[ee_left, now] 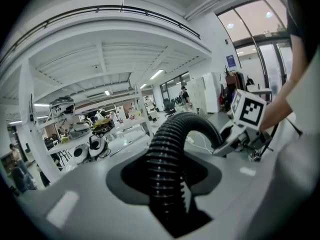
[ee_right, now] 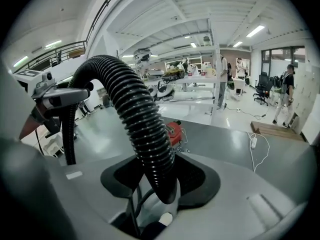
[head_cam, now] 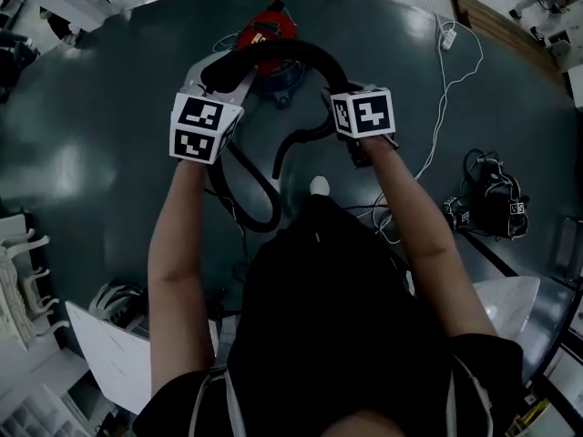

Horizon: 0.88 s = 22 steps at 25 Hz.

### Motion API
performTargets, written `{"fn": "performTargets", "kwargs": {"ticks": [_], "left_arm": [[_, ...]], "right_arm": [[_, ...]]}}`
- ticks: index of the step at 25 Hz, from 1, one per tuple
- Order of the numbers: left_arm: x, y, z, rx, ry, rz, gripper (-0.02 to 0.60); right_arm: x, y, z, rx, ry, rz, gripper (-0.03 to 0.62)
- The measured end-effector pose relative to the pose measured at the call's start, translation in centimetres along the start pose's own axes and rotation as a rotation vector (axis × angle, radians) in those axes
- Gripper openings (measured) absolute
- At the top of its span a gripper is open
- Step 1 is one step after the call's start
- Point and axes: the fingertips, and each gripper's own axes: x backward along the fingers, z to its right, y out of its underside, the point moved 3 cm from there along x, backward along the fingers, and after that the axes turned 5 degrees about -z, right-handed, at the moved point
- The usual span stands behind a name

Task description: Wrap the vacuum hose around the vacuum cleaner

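Observation:
The red vacuum cleaner [head_cam: 267,28] stands on the dark floor ahead of me; it also shows small in the right gripper view [ee_right: 175,132]. Its black ribbed hose [head_cam: 290,51] arches above it between my two grippers. My left gripper [head_cam: 217,78] is shut on the hose's left part [ee_left: 167,164], and my right gripper [head_cam: 348,91] is shut on the right part [ee_right: 145,129]. In each gripper view the hose curves up and over to the other gripper [ee_left: 242,126] [ee_right: 52,98]. More hose [head_cam: 260,198] hangs down in a loop and lies on the floor near my feet.
A white power strip [head_cam: 446,36] with its cable lies at the right. A black bundle of cables and gear [head_cam: 492,203] sits further right. White boards [head_cam: 109,353] lie at the lower left, a wooden panel [head_cam: 496,25] at the top right. Benches and people stand in the background.

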Motion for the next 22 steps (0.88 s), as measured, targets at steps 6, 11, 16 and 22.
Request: {"fn": "performTargets", "kwargs": {"ticks": [6,11,16,22], "left_arm": [[-4.2,-1.1,-2.5,0.004,-0.017,-0.033,0.172],[-6.3,-2.3,-4.2,0.005,-0.042,-0.041,0.173],[-7.8,-3.0,-5.2,-0.032,-0.04,-0.053,0.175],[-10.3,-2.4,-6.9,-0.042,-0.01,-0.08,0.176]], "right_arm": [[-2.9,-3.0,2.2,0.003,-0.051,-0.026,0.19],[-4.1,-5.0,3.1,-0.019,-0.079,-0.03,0.19],[-5.0,-5.5,3.3,-0.061,-0.111,-0.041,0.19],[-6.9,-6.4,3.7,-0.087,-0.118,-0.063,0.189]]}}
